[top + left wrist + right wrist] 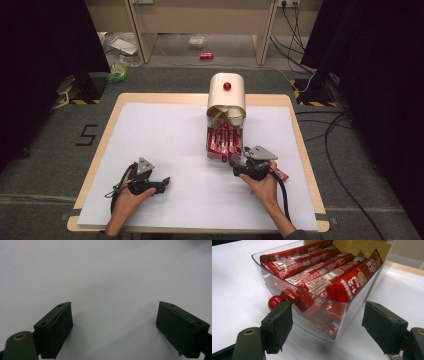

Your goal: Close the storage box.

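With both my right tongs (pixel 327 325) and left tongs (pixel 115 327) apart, I may miss the drawer (pixel 312 315)'s small red knob (pixel 274 302) and shove it.

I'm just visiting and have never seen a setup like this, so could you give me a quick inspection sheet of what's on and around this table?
Surface: wooden table covered by a white sheet.
Job's things: clear drawer with a red knob, pulled out of a cream dispenser box and packed with red sachets.
Clutter: one red sachet lies on the sheet by the right hand.
Grippers: left tool open, resting over bare sheet; right tool open, jaws either side of the drawer front, not gripping.
Cables: one trails from each tool; more on the floor at right.
Surroundings: grey floor, a red can, litter, wooden furniture, dark curtains.
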`<action>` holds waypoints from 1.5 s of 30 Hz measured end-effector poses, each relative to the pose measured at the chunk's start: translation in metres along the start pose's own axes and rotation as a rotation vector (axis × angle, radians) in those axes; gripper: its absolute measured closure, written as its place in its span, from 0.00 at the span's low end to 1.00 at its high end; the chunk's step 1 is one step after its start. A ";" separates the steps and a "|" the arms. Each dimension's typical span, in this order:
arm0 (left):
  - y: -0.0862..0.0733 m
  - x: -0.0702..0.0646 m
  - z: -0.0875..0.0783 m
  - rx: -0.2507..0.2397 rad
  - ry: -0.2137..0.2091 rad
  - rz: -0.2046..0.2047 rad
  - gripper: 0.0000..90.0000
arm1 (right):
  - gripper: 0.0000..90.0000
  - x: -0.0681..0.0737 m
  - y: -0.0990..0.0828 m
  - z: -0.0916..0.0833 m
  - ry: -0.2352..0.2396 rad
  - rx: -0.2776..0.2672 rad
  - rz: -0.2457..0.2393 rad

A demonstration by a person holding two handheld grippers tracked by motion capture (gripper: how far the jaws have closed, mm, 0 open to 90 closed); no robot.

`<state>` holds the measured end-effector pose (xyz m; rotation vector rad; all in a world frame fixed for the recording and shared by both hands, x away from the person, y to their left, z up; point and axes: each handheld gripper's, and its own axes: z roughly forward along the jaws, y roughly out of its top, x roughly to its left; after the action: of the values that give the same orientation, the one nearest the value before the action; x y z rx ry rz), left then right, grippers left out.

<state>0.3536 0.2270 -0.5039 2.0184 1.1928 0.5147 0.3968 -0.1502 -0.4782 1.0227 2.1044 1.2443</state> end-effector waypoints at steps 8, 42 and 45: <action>0.000 0.000 0.000 0.000 0.000 0.000 0.14 | 0.27 -0.002 0.001 0.003 -0.007 -0.005 0.007; 0.000 0.000 0.000 0.000 0.000 0.000 0.14 | 0.25 -0.018 0.015 0.023 -0.043 -0.004 -0.019; 0.000 0.000 0.000 0.000 0.000 0.000 0.14 | 0.25 -0.021 0.017 0.026 -0.051 -0.005 -0.022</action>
<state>0.3536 0.2270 -0.5039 2.0178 1.1929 0.5143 0.4338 -0.1481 -0.4744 1.0163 2.0680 1.2000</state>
